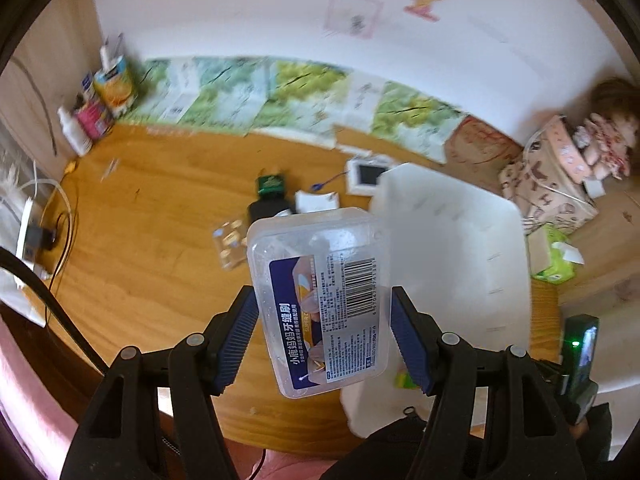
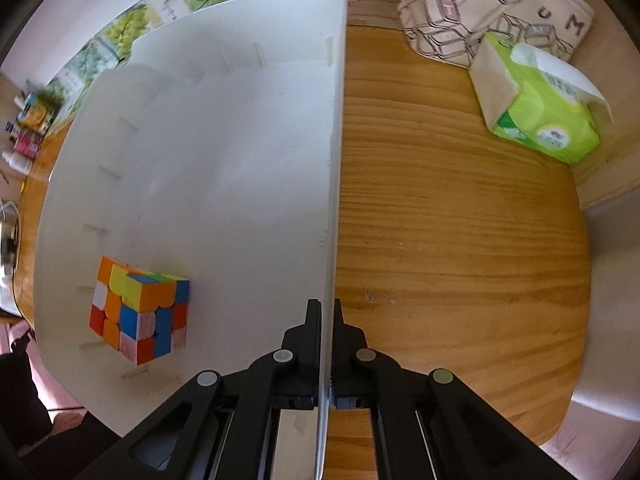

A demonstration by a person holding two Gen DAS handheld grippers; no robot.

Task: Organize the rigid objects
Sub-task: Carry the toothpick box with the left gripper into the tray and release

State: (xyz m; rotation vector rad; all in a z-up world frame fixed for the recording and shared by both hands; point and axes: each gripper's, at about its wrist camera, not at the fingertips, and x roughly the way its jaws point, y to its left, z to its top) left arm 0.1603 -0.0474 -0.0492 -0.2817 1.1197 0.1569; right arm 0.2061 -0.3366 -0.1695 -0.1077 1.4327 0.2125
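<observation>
My left gripper is shut on a clear plastic box with a blue label and a barcode, held in the air above the wooden table. Its blue pads press both sides of the box. To the right stands a white bin. In the right wrist view my right gripper points down and is shut on the right wall of that white bin, one finger on each side. A colourful puzzle cube lies inside the bin near its left wall.
On the table lie a black bottle, a small clear packet, a white note, a pen and a white framed device. A green tissue pack and a patterned bag sit right of the bin. Cans stand far left.
</observation>
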